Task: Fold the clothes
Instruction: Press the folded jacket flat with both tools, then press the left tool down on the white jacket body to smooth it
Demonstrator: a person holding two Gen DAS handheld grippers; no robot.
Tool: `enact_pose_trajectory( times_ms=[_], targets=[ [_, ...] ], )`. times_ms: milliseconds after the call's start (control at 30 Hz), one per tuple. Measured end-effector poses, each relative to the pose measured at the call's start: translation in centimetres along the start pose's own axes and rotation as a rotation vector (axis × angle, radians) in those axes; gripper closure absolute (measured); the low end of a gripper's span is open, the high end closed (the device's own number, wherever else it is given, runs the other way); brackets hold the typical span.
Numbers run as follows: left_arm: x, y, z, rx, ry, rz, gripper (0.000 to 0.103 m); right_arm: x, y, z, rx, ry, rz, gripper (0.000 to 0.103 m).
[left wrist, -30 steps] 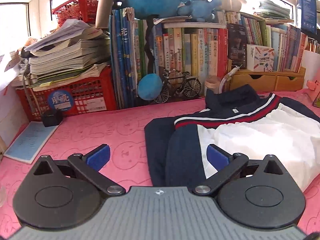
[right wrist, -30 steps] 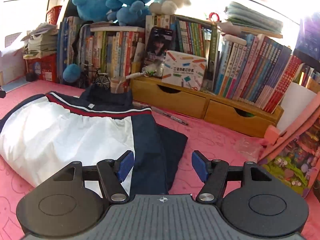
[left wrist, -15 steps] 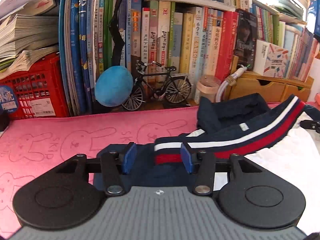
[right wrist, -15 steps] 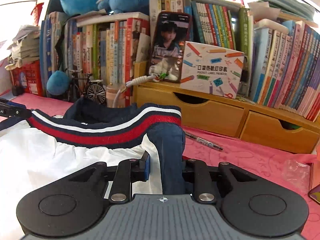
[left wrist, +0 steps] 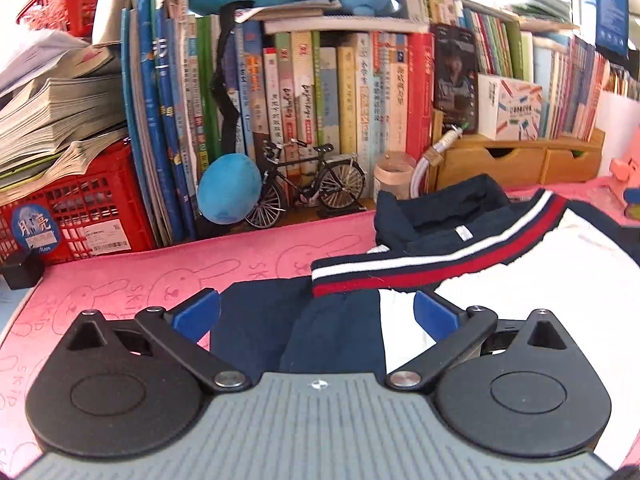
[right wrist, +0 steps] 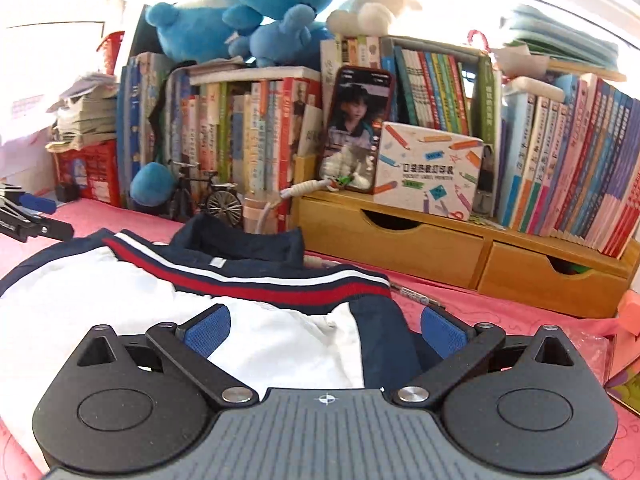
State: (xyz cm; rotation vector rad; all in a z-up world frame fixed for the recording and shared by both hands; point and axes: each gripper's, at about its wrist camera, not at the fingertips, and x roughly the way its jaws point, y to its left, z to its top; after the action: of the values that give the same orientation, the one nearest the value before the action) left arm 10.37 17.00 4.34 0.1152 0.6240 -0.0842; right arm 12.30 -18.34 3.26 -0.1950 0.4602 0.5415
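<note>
Lying folded on the pink mat (left wrist: 132,276), the jacket (left wrist: 500,280) spreads beneath both opening grippers: left gripper (left wrist: 316,314) and right gripper (right wrist: 326,330), pads clear of cloth. Only the right view shows wooden drawers (right wrist: 460,248) at two o'clock.

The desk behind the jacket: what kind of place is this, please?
Probably a student's study desk at home. Upright rows of books line the back, plush toys sit on them, and small wooden drawers stand on the pink rabbit-print mat.
</note>
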Motion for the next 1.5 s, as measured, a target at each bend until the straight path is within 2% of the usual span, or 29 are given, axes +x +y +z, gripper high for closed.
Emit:
enact_pose_trajectory(
  times_ms=[100,200,233,333,400,467,533,567,633,700,767,867,900,1000,1067,1100,1200,1300,1400,1500],
  targets=[
    [2.7,-2.2,-0.4,0.086,0.089,0.024,0.000,0.0,2.6,0.3,-0.029,0.015,0.079,0.001],
    [4.4,-3.4,-1.3,0.198,0.084,0.131,0.000,0.4,5.1,-0.4,-0.086,0.046,0.128,0.001],
    [4.6,-3.2,-1.4,0.196,0.074,0.147,0.000,0.5,5.8,-0.7,-0.106,0.056,0.135,0.001],
    [5.3,-1.0,-1.1,0.097,0.083,0.185,0.000,1.4,7.3,-1.7,-0.148,0.097,0.143,0.001],
    [5.4,0.5,-0.9,0.033,0.089,0.203,0.000,2.3,7.1,-2.5,-0.139,0.124,0.113,0.001],
    [5.3,1.8,-0.5,-0.045,0.098,0.220,0.000,3.8,5.7,-3.4,-0.081,0.158,0.045,0.000],
    [4.6,3.0,-0.3,-0.152,0.098,0.213,0.000,4.3,3.5,-3.4,0.071,0.173,-0.009,0.000],
    [3.9,3.3,-0.1,-0.198,0.091,0.200,0.000,4.1,2.4,-3.2,0.154,0.167,-0.021,0.001],
    [2.2,2.7,0.1,-0.219,0.056,0.184,0.000,2.6,1.5,-3.1,0.215,0.130,-0.004,0.000],
    [-0.1,0.6,0.3,-0.129,-0.013,0.164,0.000,1.1,2.1,-3.2,0.166,0.116,0.009,0.000],
    [-1.9,-2.5,0.3,-0.008,-0.060,0.107,0.000,-0.5,3.6,-3.4,0.083,0.114,0.042,0.000],
    [-2.5,-7.1,0.2,0.156,-0.055,-0.032,0.000,-2.0,6.5,-3.9,-0.041,0.129,0.117,0.000],
    [-2.1,-8.8,0.0,0.218,-0.042,-0.054,0.000,-2.3,7.5,-4.1,-0.075,0.136,0.127,0.000],
    [1.0,-13.7,-0.9,0.425,-0.004,-0.003,0.000,-2.6,9.3,-4.8,-0.118,0.145,0.102,0.000],
    [3.6,-15.4,-1.0,0.502,0.011,0.052,0.000,-2.7,9.4,-4.9,-0.096,0.143,0.095,0.000],
    [4.9,-15.5,-0.7,0.501,0.016,0.074,0.000,-2.8,9.2,-4.8,-0.073,0.138,0.102,0.000],
    [7.8,-13.3,1.7,0.355,0.033,0.114,0.000,-3.0,8.1,-5.0,-0.019,0.133,0.111,0.000],
    [10.2,-11.5,3.4,0.249,0.055,0.110,0.000,-3.0,7.1,-5.4,0.021,0.143,0.111,0.000],
    [11.3,-11.4,3.8,0.228,0.049,0.124,0.000,-3.0,6.5,-5.7,0.055,0.157,0.116,0.000],
    [11.7,-11.4,3.9,0.213,0.036,0.125,0.000,-3.4,6.6,-5.6,0.041,0.124,0.120,0.000]
  ],
)
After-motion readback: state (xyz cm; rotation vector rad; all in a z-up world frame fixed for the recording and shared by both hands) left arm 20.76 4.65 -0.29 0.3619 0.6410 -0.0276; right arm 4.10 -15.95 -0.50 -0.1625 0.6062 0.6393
